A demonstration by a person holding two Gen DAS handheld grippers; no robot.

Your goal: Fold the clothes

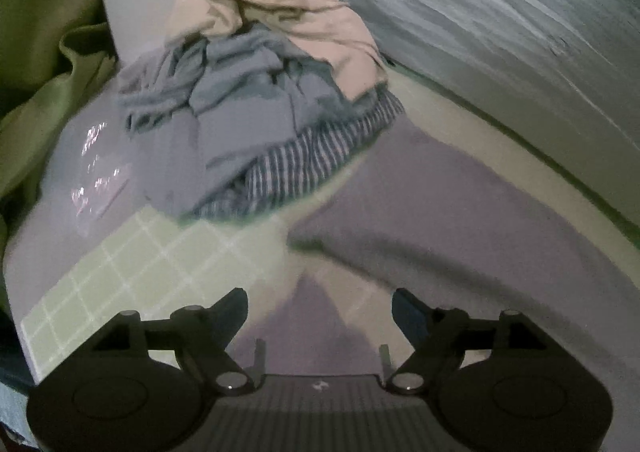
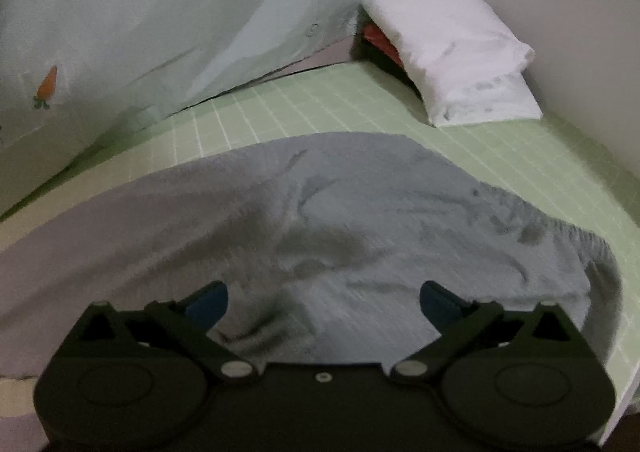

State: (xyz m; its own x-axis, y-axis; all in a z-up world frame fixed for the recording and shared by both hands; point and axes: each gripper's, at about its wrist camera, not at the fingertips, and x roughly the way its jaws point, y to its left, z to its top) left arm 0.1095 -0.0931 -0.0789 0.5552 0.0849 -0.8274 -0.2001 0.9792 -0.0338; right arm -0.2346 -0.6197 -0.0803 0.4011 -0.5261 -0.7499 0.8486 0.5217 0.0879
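A grey garment (image 2: 360,220) lay spread across the green gridded mat (image 2: 500,156), directly beneath both grippers. The left gripper (image 1: 320,304) and right gripper (image 2: 324,300) hung over it with jaws spread wide, grasping nothing. Beyond, a heap of unfolded clothes (image 1: 260,92) (beige on top, striped below) waited, while a white folded stack (image 2: 452,52) sat by the wall.

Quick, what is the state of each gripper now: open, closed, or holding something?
Left gripper: open, holding nothing, above the grey garment.
Right gripper: open, holding nothing, above the same grey garment.
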